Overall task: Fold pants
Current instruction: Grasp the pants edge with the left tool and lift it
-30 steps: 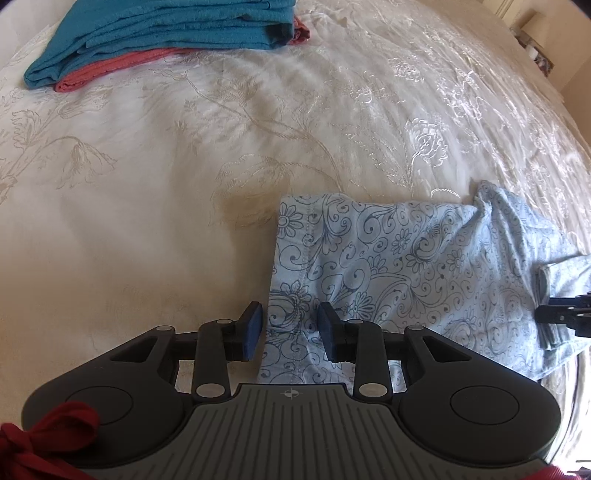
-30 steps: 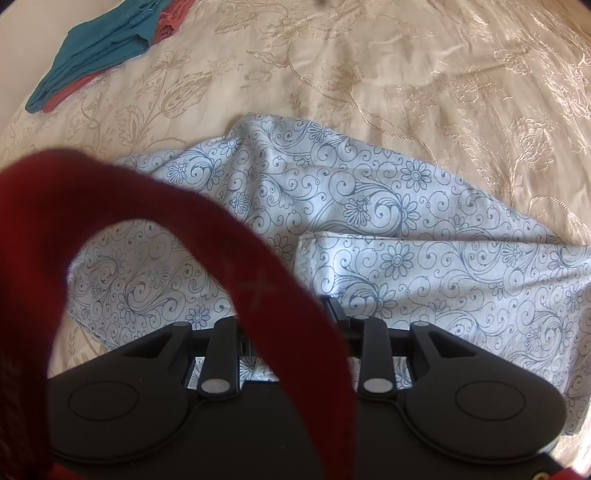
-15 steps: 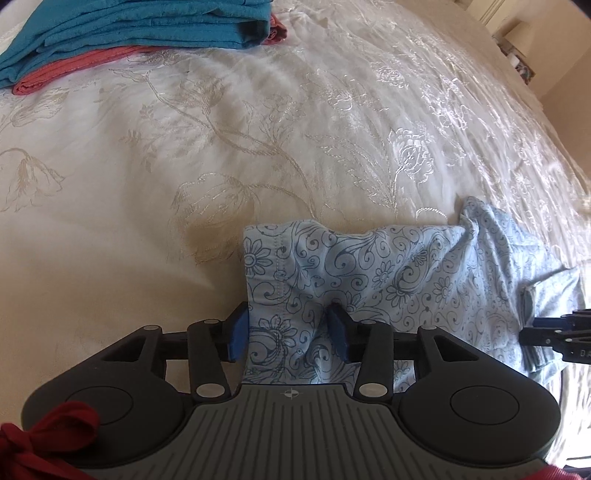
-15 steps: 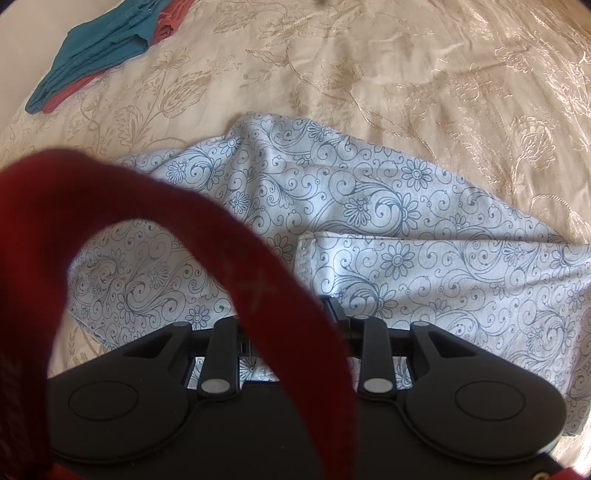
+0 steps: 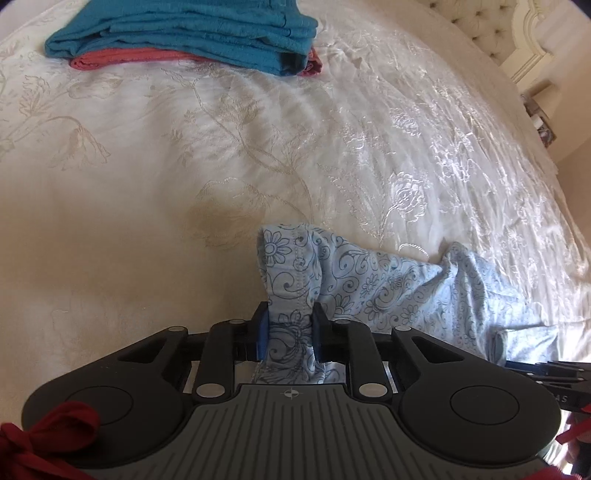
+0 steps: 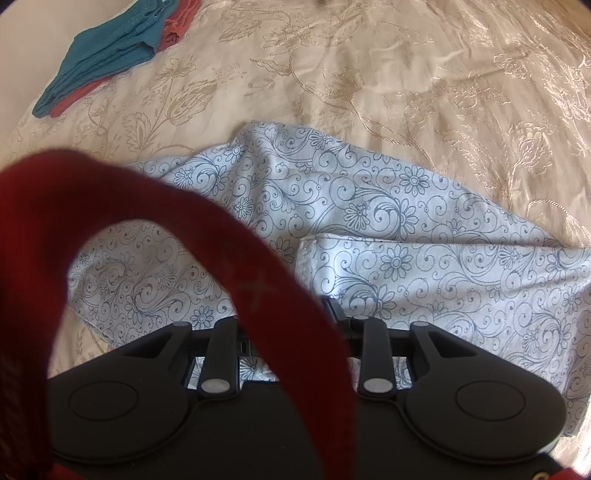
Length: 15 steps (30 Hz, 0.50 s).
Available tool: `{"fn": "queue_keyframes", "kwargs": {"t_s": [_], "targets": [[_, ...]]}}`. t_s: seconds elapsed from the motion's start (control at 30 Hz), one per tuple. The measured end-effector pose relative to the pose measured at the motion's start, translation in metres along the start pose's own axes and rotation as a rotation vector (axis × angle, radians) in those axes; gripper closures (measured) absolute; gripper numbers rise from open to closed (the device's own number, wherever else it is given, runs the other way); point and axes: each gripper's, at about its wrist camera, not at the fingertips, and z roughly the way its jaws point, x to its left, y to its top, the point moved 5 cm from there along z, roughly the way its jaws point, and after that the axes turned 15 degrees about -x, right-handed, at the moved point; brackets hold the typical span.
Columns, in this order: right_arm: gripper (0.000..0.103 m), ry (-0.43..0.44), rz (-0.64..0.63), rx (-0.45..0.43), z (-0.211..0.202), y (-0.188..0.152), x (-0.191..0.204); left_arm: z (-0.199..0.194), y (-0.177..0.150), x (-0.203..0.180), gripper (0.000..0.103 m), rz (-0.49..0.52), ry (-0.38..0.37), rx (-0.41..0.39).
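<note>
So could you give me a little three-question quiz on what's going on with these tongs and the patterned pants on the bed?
1. True or false: the left tongs are shut on a bunched edge of the pants.
2. What lies folded at the far side of the bed? A) a teal garment on a red one B) a white towel C) a pillow
3. What blocks the view of the right tongs' tips in the right wrist view?

Key:
1. True
2. A: teal garment over red garment
3. A red strap, so their state can't be told.
</note>
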Motion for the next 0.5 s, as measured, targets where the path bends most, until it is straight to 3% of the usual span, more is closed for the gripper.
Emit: {"fn": "queue_keyframes", "kwargs": {"t_s": [0.17,0.3,0.4,0.5], "targets": [[0.061,-0.004,-0.041,-0.074,-0.019,0.011,0.004,-0.034,0.022,-0.019,0.082,-0.041,-0.019,-0.062],[0.061,0.054,-0.071,-0.13,-0.016,0.029,0.014,-0.045,0.034,-0.035,0.082,-0.012,-0.024,-0.077],[0.067,0.1,-0.109,-0.136,0.006,0.044,0.025,-0.045,0.036,-0.042,0.082,-0.005,-0.015,-0.078],[0.082,0.114,-0.142,-0.129,0.033,0.059,0.035,-0.043,0.035,-0.042,0.082,-0.008,0.0,-0.071]]}}
